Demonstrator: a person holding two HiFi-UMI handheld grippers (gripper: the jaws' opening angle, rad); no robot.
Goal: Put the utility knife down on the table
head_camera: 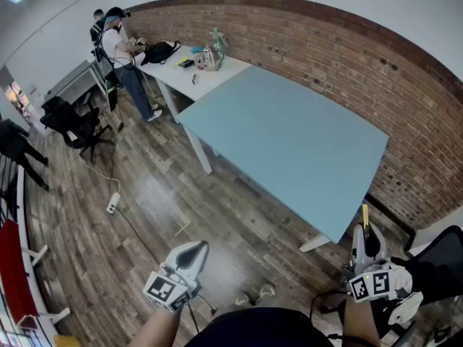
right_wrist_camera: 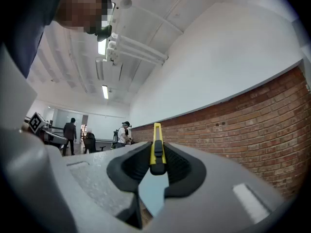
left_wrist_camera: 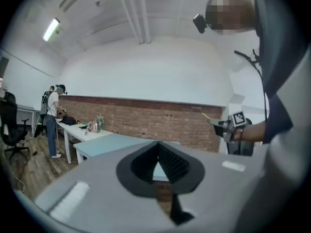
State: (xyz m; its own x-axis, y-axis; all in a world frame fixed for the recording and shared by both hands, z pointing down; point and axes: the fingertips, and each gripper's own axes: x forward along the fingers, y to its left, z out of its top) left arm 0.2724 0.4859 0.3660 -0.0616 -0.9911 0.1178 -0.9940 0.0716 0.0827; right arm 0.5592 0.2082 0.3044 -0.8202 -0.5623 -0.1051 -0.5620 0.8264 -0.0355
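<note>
Holding both grippers out in front of me at abt waist level, forearms low in the head view, each pointing roughly level toward the blue table (head_camera: 289, 136). R side first: my right gripper (right_wrist_camera: 156, 150) is clamped on the utility knife (right_wrist_camera: 156, 142) - the dark pads (right_wrist_camera: 182, 166) press on its yellow body from either side, black slider facing the camera, and the knife stands edge-on w/ its yellow end poking out past the jaw tips. So the knife is in my grip and up in the air, not on the table; from the head view its tip sits just short of the table's near corner, above the wooden floor (head_camera: 145, 208). That hand is beside a black chair (head_camera: 434, 259) at the right edge. L side: my left gripper (head_camera: 195, 249) hangs over the floor, well apart from the table edge and from the other hand - its jaws are pressed together at the tips w/ nothing between them, only a sliver of blue tabletop showing through the gap lower down. Tabletop itself is bare, w/ the brick wall (head_camera: 347, 63) running behind it. Farther back a white table (head_camera: 217, 74) carries some clutter, and a person (head_camera: 119, 56) stands at its far end.
</note>
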